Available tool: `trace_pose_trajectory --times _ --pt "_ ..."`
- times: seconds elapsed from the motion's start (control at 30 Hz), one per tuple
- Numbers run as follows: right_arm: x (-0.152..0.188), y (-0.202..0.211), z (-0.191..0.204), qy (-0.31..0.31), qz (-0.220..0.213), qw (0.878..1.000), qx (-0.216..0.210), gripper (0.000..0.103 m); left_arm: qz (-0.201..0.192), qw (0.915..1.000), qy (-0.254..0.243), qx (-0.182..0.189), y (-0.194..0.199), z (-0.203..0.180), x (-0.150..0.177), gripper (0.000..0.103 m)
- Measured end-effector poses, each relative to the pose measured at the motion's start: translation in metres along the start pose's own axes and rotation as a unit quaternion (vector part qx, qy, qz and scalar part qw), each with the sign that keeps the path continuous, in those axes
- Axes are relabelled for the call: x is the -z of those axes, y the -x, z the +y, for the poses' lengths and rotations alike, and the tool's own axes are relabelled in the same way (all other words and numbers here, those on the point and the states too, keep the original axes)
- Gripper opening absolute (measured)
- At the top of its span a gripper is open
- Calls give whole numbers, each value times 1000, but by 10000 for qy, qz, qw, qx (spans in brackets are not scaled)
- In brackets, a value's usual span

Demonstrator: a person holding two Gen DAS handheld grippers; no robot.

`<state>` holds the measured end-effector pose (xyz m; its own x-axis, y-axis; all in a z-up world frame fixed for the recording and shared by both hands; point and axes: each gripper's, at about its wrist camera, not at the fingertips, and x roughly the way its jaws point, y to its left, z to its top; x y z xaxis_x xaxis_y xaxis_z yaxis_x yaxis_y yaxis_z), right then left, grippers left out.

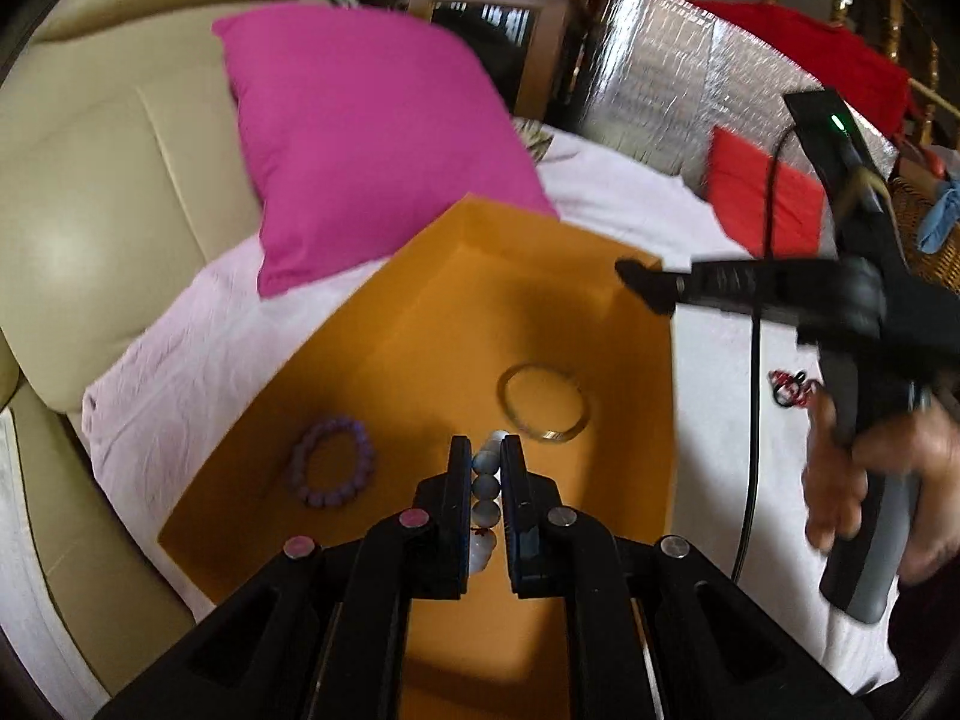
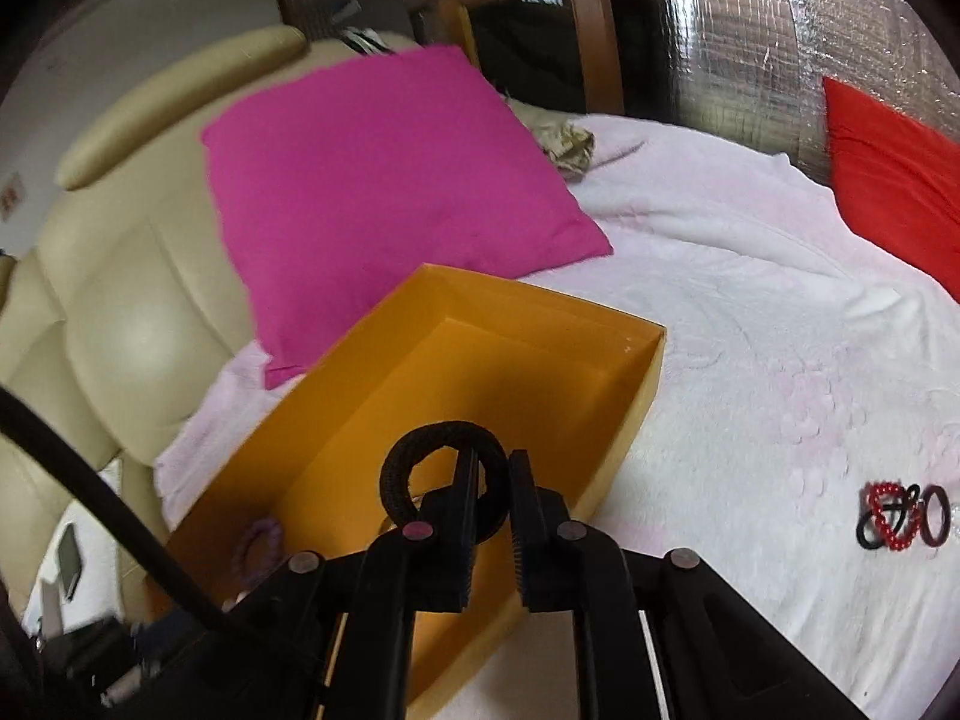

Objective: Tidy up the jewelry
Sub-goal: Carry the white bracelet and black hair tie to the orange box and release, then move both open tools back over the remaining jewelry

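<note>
An orange box [image 1: 360, 360] [image 2: 372, 372] lies open on the white bed cover. Inside lie a purple bead bracelet [image 1: 333, 461] [image 2: 261, 546] and a gold bangle [image 1: 543, 401]. My left gripper [image 1: 486, 456] is shut on a pale blue-white bead bracelet [image 1: 485, 489] and holds it above the box floor. My right gripper [image 2: 493, 462] [image 1: 645, 282] holds a black fabric hair band [image 2: 444, 474] looped over its left finger, above the box's right side; its jaws stand slightly apart. Red and black rings [image 2: 903, 516] [image 1: 792, 387] lie on the cover to the right.
A pink cushion [image 1: 372, 132] [image 2: 378, 180] leans against the beige padded headboard [image 1: 102, 180] behind the box. A red cushion [image 1: 762, 192] [image 2: 894, 180] and a silver foil panel [image 1: 690, 72] stand at the back right. A black cable [image 1: 753, 420] hangs from the right gripper.
</note>
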<state>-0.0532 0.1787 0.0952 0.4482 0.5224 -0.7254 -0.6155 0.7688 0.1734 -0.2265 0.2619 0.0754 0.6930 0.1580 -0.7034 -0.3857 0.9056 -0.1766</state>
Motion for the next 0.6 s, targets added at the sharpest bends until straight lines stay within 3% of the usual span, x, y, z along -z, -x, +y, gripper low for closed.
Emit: trace_pose_trajectory --times 0.13,0.2,0.23,0.27,0.3,0.33,0.5,0.6 --pt "-13 -24 -7 -99 253 9992 286 16 134 9998 96 -70 -6 7 3 11" --pt "-18 -28 -11 -156 317 9990 260 23 148 9998 115 -66 -9 8 3 13" --pt "-20 -28 -14 -210 323 9990 213 27 140 9998 121 -98 -9 8 3 19" --pt "-21 -27 -18 -270 276 9991 192 38 132 9997 122 -138 -8 8 3 29" --pt "-23 -25 -21 -323 230 9991 177 57 110 9997 115 -169 -8 8 2 32" --pt "-23 -22 -25 -386 163 9990 152 62 85 9997 106 -192 -7 8 2 35" --pt "-16 10 -45 -468 -357 9982 86 63 -92 9994 -45 -330 4 -4 -4 36" --pt "-6 31 -69 -621 -509 9965 219 63 -216 9992 -182 -285 13 -20 -8 48"
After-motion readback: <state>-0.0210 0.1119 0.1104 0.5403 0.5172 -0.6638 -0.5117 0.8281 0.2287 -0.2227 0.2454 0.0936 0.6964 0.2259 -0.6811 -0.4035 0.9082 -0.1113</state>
